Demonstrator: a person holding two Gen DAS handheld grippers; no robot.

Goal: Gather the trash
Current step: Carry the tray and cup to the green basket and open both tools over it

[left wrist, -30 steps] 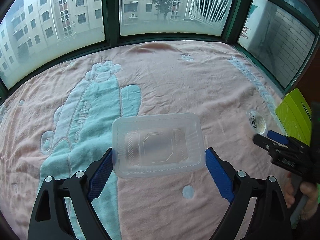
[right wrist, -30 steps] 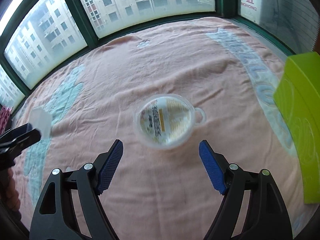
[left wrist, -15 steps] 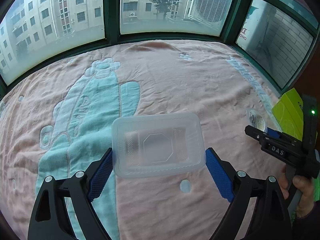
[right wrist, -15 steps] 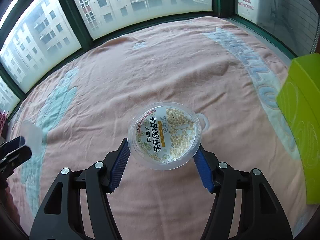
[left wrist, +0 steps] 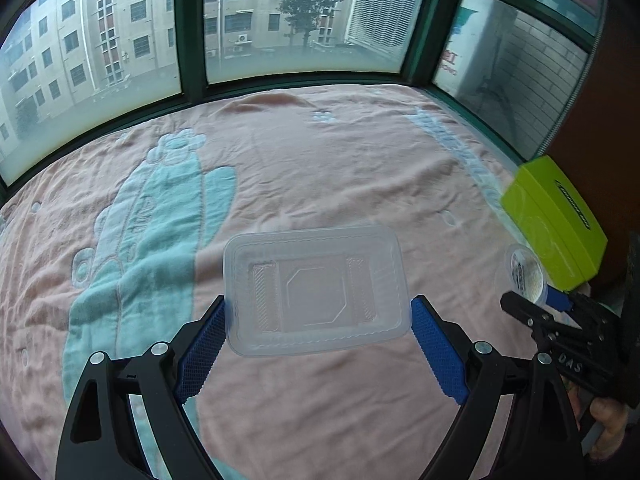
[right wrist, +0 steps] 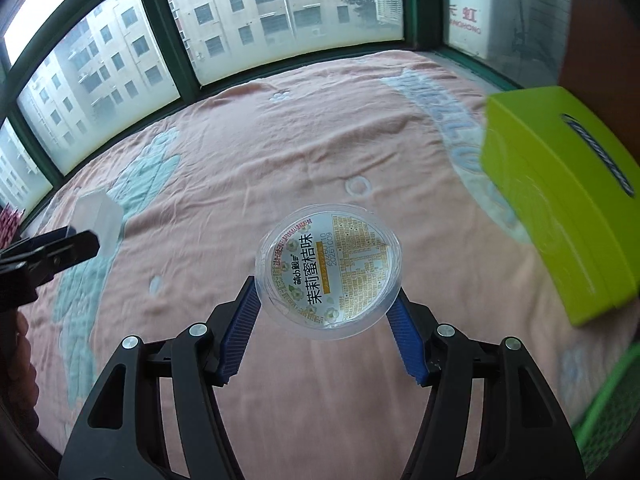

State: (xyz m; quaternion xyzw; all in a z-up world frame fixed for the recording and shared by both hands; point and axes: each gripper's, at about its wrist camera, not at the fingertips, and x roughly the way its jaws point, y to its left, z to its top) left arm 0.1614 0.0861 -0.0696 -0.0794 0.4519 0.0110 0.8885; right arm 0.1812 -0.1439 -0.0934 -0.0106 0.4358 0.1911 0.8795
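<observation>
My left gripper [left wrist: 318, 314] is shut on a clear rectangular plastic tray [left wrist: 316, 288] and holds it above the pink blanket [left wrist: 320, 168]. My right gripper [right wrist: 326, 312] is shut on a round clear plastic cup [right wrist: 328, 270] with a printed label lid, lifted off the blanket. In the left wrist view the right gripper [left wrist: 532, 300] with the cup [left wrist: 524, 272] is at the right edge. In the right wrist view the left gripper [right wrist: 60, 248] with the tray [right wrist: 98, 220] is at the left edge.
A lime-green bin with a closed lid [right wrist: 560, 200] stands at the right, also seen in the left wrist view [left wrist: 554, 222]. A green mesh edge [right wrist: 608, 408] shows at lower right. Windows [left wrist: 280, 20] ring the far side of the blanket.
My right gripper closed on the cup and lifted it off the blanket, moving toward the green bin. My left gripper kept holding the tray and rose slightly.
</observation>
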